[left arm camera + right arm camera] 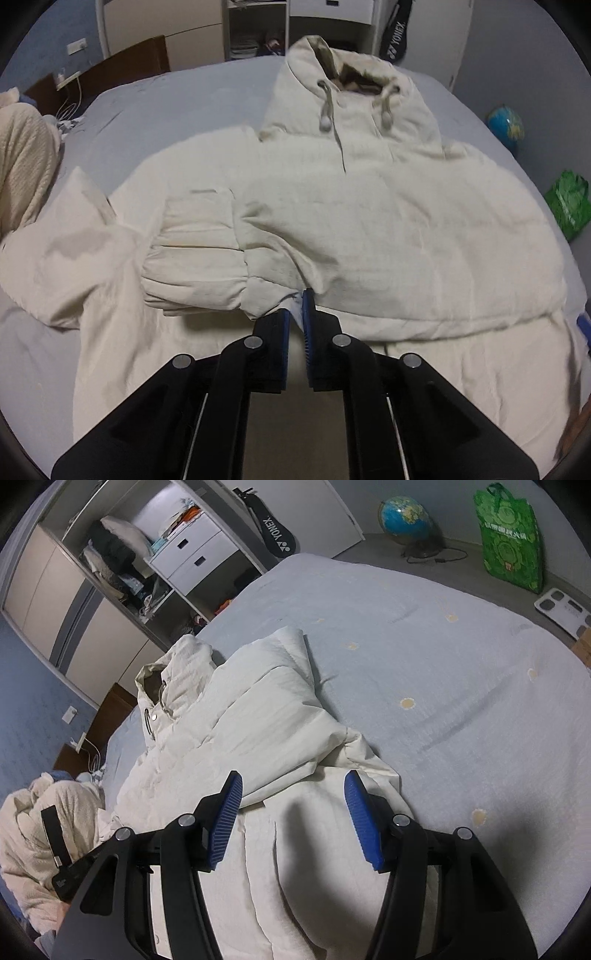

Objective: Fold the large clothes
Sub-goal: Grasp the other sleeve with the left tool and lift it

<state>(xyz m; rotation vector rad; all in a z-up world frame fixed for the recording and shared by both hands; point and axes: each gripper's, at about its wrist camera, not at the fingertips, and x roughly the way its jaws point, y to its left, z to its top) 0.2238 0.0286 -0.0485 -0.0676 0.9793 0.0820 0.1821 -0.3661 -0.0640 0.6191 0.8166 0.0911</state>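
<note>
A cream hooded puffer jacket point(369, 206) lies front up on the blue-grey bed point(177, 107), hood at the far end, one sleeve folded across its left side. My left gripper point(295, 314) is shut on a thin piece of the jacket's folded lower edge. In the right wrist view the jacket point(243, 731) lies along the bed's left part, and my right gripper point(293, 794) is open and empty just above its lower part. The blue tip of the right gripper point(583, 325) shows at the left wrist view's right edge.
A knitted cream garment point(40, 834) is bunched at the bed's left, also in the left wrist view point(22, 155). A wardrobe with shelves and drawers point(147, 561), a globe point(404, 517), a green bag point(511, 539) and a scale point(565, 609) stand around the bed point(461, 672).
</note>
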